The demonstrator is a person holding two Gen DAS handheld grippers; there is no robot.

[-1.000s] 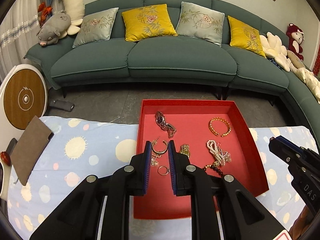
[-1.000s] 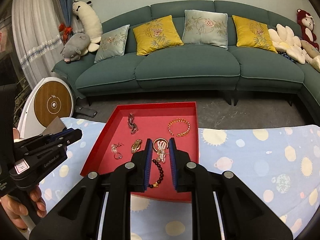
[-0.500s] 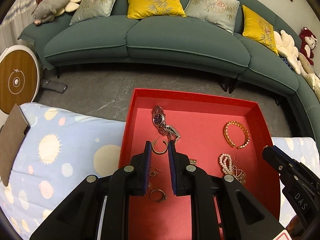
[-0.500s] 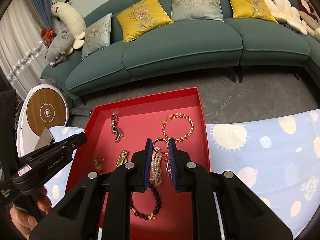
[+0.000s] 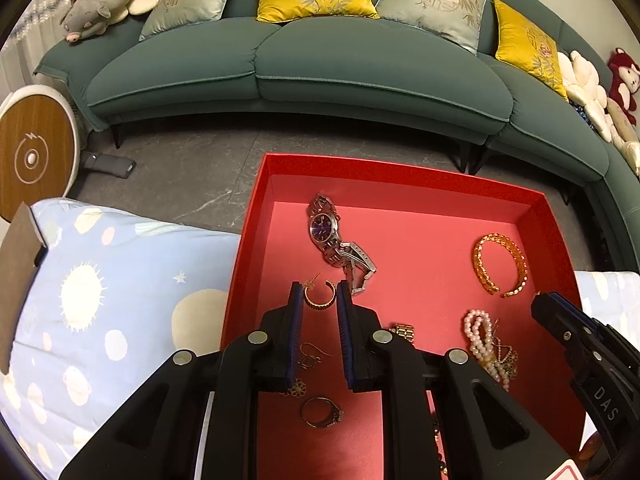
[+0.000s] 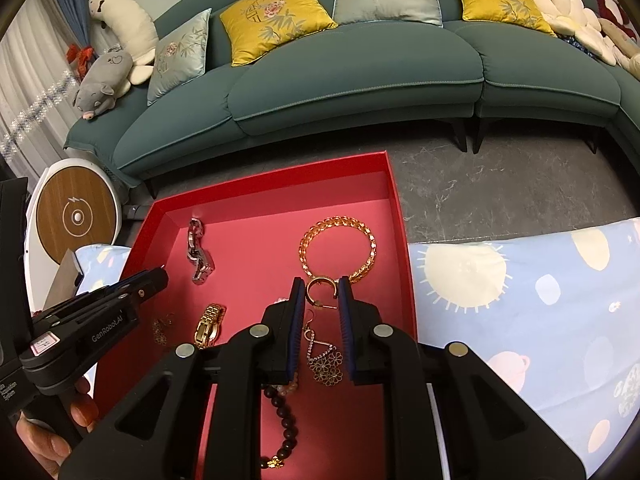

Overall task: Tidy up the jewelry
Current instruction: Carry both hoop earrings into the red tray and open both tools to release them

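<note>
A red tray [image 5: 256, 216] holds jewelry. My left gripper [image 5: 319, 295] is open, its tips on either side of a gold hoop earring [image 5: 319, 300]. Past it lies a silver watch [image 5: 334, 240]; a gold bangle [image 5: 500, 266] and pearls [image 5: 480, 336] lie right, a ring [image 5: 322, 412] below. My right gripper [image 6: 321, 292] is open, its tips around a second gold hoop earring [image 6: 320, 290], just short of the gold bangle [image 6: 340, 248]. A flower drop earring [image 6: 326, 362] lies between its fingers; a dark bead bracelet [image 6: 286, 420] and gold watch [image 6: 210, 324] lie left.
The tray [image 6: 404, 240] rests on a blue cloth with suns and planets [image 5: 100, 292]. A green sofa [image 5: 320, 60] with cushions stands beyond a strip of grey floor. A round wood-faced device [image 5: 32, 156] stands at the left. A brown card [image 5: 16, 280] lies at the cloth's left edge.
Both grippers have moved forward and down over the tray. The left tips now flank one hoop earring, the right tips the other. Both jaws stay open.
</note>
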